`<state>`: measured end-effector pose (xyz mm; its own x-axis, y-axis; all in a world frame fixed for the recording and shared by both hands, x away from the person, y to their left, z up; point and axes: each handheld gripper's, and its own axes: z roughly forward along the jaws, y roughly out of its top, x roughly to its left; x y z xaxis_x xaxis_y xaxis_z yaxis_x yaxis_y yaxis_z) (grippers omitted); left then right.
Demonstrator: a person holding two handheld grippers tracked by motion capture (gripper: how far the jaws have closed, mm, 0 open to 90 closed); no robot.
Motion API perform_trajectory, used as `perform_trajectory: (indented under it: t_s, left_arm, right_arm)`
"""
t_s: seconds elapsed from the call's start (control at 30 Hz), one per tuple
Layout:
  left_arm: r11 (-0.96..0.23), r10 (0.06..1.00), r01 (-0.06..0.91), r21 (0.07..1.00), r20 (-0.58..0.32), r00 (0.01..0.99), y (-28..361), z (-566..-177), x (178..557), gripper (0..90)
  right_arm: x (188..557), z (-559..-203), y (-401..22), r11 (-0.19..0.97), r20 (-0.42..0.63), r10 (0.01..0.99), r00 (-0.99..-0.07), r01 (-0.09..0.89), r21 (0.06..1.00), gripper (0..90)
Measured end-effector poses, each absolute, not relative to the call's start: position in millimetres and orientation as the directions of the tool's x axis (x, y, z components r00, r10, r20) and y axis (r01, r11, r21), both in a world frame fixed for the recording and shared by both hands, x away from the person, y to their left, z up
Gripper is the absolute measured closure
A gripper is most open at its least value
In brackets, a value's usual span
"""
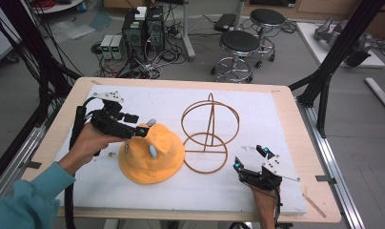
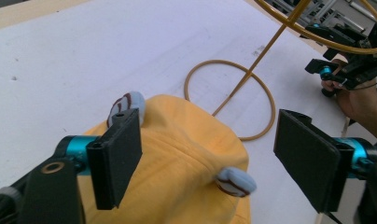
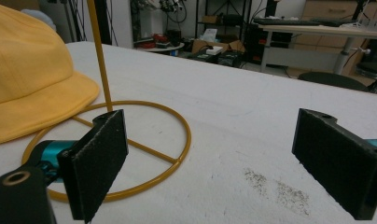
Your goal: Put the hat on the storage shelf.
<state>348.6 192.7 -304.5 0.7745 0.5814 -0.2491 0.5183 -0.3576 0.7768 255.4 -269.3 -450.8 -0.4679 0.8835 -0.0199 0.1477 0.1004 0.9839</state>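
Left gripper [image 2: 210,161] jaws spread above yellow hat [image 2: 177,158], wire stand [image 2: 231,95] beyond

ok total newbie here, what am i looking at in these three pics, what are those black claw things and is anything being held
No robot here: a person at a table holds a hand-held two-jaw gripper in each hand. The high view looks down from above the person's side. The left gripper hangs over a yellow bucket hat, and the right gripper sits near the table's front right.

The other two pictures come from small cameras riding on each gripper, looking out between its own black jaws. The left gripper view looks down on the hat, which has two small grey-blue ears, with the other hand farther off. The right gripper view looks low across the white mat at the base ring of a gold wire stand, whose base the hat's brim overlaps.

Nothing is held: both grippers are open with nothing between their jaws.
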Motion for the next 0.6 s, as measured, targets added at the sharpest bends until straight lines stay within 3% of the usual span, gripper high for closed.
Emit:
perform_trajectory:
  t_s: [0.23,0.6]
  left_arm:
    - [-0.35,0.596,0.449,0.823,-0.174,0.784,194,-306,345,13.0]
    - [-0.296,0.563,0.341,0.892,-0.125,0.817,217,-333,331,12.0]
  right_arm:
    - [256,-451,-269,0.096,-0.016,0.884,-0.468,0.148,0.984,9.3]
    - [256,-451,-271,0.091,-0.014,0.886,-0.464,0.144,0.985,9.3]
